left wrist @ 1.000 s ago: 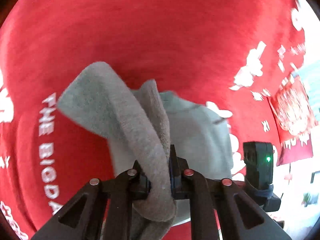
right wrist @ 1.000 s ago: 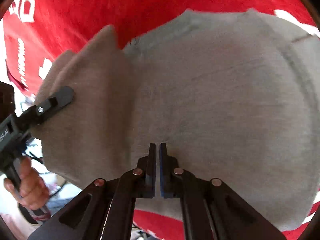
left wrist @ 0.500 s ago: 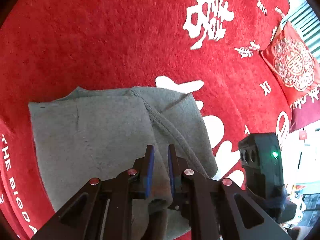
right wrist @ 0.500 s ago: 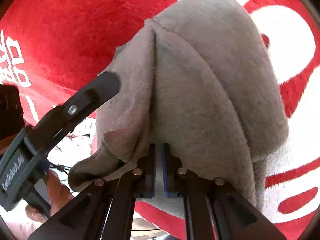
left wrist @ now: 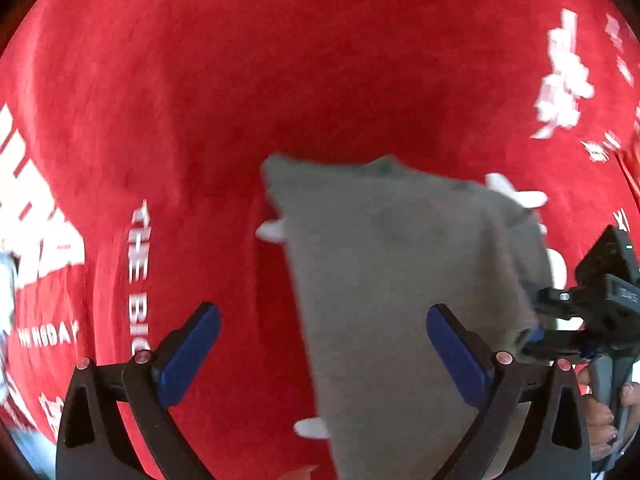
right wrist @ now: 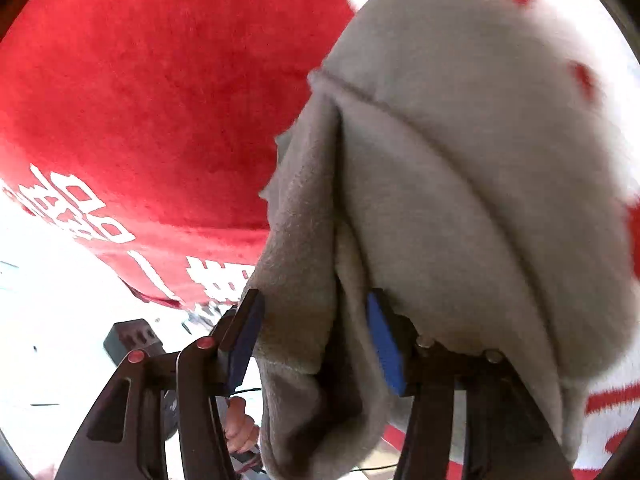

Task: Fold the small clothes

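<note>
Blurred view: left gripper (left wrist: 323,354) opening above what seems a grey garment (left wrist: 404,280).

my left wrist camera looks steeply down, close over the red cloth (left wrist: 240,80); my right looks shallower, closer. both share the grey garment (left wrist: 400,280).

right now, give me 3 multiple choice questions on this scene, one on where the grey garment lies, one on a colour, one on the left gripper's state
1. Where does the grey garment lie?
A. on the red blanket
B. in a basket
C. on a hanger

2. What colour are the gripper pads?
A. yellow
B. blue
C. white

3. How does the left gripper stand?
A. clamped on a folded edge
B. shut on nothing
C. jaws wide apart, gripping nothing

Answers:
1 A, red blanket shows around the garment.
2 B, blue pads line both fingers.
3 C, the pads stand far apart, the cloth lying loose beyond them.
</note>
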Available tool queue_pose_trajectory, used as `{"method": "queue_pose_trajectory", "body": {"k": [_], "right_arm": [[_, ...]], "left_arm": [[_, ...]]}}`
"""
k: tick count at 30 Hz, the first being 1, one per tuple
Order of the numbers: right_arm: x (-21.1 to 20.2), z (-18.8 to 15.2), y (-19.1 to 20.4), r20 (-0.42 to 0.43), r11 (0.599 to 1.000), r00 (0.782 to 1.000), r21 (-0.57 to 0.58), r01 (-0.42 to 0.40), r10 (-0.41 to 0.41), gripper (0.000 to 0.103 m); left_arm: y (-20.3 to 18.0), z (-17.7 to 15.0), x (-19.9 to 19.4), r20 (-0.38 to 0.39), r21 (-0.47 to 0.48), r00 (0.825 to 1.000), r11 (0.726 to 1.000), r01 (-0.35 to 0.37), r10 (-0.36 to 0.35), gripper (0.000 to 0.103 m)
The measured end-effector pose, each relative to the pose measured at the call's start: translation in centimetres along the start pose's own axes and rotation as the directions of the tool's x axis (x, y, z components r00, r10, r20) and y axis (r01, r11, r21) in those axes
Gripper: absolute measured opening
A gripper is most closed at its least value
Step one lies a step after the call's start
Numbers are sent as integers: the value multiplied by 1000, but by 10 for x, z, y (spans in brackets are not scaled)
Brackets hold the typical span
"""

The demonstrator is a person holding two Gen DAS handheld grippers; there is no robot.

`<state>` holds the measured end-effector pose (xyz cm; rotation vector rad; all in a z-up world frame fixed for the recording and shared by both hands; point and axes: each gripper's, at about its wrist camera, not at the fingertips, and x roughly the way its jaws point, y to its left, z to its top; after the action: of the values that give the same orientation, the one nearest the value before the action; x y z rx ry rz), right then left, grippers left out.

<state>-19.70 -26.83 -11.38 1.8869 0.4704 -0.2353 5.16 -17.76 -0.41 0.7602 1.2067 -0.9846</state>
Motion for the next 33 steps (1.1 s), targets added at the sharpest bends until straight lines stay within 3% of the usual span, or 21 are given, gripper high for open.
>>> {"method": "queue_pose_trajectory", "body": {"k": [2, 4, 7, 12, 15, 17, 19, 21, 27, 29, 33], "right_arm": [[14, 5, 14, -45, 997, 998, -55, 47, -49, 60], [25, 11, 23, -62, 997, 997, -64, 44, -48, 64], [15, 12, 15, -36, 1000, 999, -2, -20, 20, 73], [-5, 9, -11, 8, 988, 994, 104, -111, 111, 73], [17, 16, 12, -47, 998, 998, 31, -47, 48, 73], [34, 21, 29, -80, 998, 995, -38, 53, -56, 68], [47, 22, 43, -84, 977, 979, -120, 177, -187, 15], [54, 18, 64, -48, 947, 962, -198, 254, -268, 14], [-1, -7, 118, 91, 889, 977, -406, 212, -191, 14], [-25, -8, 113, 135, 880, 969, -408, 243, -205, 14], [-45, 3, 67, 156, 872, 931, -326, 364, -330, 14]], "left_arm": [[18, -4, 10, -32, -57, 999, 998, -2, 0, 103], [29, -9, 15, -42, -77, 999, 997, -17, 14, 103], [42, -19, 14, -21, -93, 999, 995, -31, 29, 103], [55, -26, 18, -14, -138, 1000, 990, -2, 0, 103], [49, -25, 26, -28, -125, 1000, 992, -7, 3, 103], [44, -25, 29, -10, -127, 1000, 992, -3, 2, 103], [42, -23, 31, -15, -138, 1000, 990, 1, -3, 103], [40, -21, 29, -15, -150, 1000, 989, 8, -10, 103], [12, -15, 14, 37, -58, 999, 998, 29, -27, 103], [-5, -16, 18, 34, -12, 999, 1000, 29, -28, 103], [-32, -21, 36, 15, 48, 1000, 999, 23, -24, 103]]}}
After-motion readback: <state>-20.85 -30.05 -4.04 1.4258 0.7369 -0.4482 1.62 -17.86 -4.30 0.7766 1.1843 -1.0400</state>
